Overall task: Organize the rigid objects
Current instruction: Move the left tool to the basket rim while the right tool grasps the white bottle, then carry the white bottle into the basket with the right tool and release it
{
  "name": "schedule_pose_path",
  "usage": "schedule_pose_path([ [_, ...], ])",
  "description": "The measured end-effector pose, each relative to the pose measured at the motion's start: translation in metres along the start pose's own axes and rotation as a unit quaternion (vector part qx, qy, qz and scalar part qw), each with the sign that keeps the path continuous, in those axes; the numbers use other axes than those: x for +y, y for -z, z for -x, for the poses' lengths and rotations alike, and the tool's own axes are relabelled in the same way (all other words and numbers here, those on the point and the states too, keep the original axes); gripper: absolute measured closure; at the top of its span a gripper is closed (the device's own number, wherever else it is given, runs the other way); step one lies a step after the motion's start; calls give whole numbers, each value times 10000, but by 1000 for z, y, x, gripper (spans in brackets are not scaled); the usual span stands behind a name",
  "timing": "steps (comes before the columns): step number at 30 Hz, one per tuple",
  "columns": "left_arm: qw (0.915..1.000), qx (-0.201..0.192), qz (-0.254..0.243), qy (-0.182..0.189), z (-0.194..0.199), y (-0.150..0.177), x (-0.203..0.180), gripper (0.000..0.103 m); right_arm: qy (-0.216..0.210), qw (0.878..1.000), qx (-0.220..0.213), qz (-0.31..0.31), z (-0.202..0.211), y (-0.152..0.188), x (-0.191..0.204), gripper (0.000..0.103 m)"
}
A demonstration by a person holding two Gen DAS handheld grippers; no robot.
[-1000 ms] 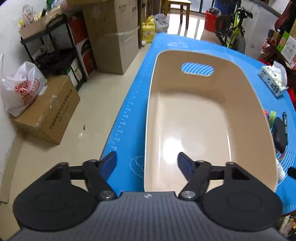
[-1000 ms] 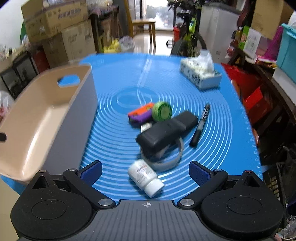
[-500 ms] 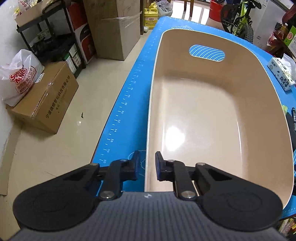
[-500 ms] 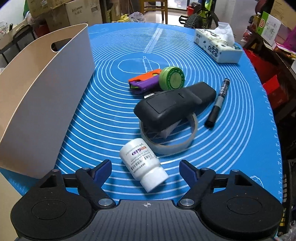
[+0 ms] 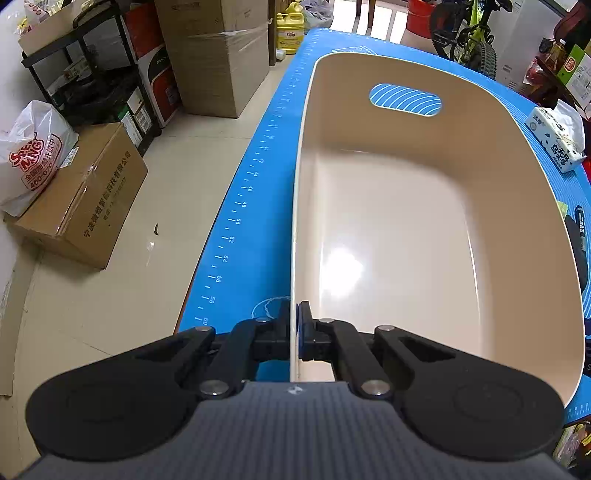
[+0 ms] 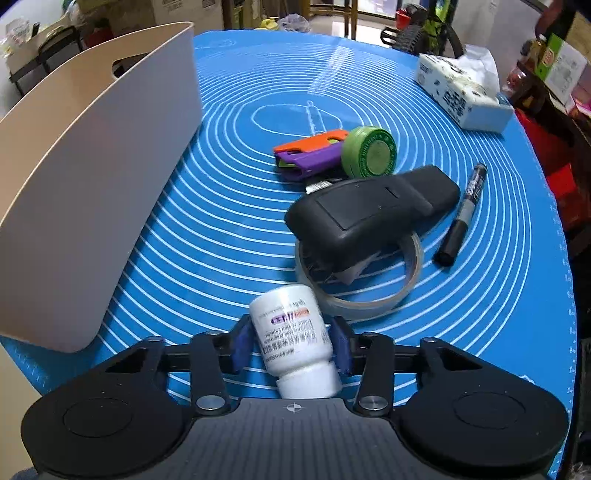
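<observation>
The left gripper (image 5: 294,325) is pinched onto the near left wall of the bin (image 5: 517,155), one finger outside and one inside. The bin sits along the left edge of the blue mat (image 5: 258,192), with only a narrow strip of mat between its wall and the drop to the floor (image 5: 155,280). Its inside is bare.

The right gripper (image 6: 291,347) is clamped around the white bottle (image 6: 291,336), which lies on the mat near the front edge, cap toward the camera. Just beyond the bottle is a tape ring (image 6: 373,295), touching or nearly touching it; a black case (image 6: 369,210) rests partly on the ring. Past that lie a green tin (image 6: 369,151) and an orange and purple tool (image 6: 310,151), touching each other. A marker (image 6: 463,218) lies to the right of the case. A wide band of open mat separates this cluster from the bin's outer wall.

A tissue pack (image 6: 458,92) sits at the far right of the mat. Cardboard boxes (image 5: 218,55), a shelf (image 5: 92,74) and a bicycle (image 5: 469,33) crowd the room.
</observation>
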State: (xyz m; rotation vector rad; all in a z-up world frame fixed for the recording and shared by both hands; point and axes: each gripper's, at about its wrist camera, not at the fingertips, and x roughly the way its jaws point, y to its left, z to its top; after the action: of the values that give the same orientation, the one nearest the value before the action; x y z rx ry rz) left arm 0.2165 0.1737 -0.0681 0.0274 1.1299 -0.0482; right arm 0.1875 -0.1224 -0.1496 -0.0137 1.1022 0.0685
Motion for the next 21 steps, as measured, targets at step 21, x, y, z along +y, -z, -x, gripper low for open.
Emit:
schedule_pose_path([
  [21, 10000, 5, -6, 71, -2, 1, 0, 100, -392, 9857, -1636, 95, 114, -74, 28, 57],
])
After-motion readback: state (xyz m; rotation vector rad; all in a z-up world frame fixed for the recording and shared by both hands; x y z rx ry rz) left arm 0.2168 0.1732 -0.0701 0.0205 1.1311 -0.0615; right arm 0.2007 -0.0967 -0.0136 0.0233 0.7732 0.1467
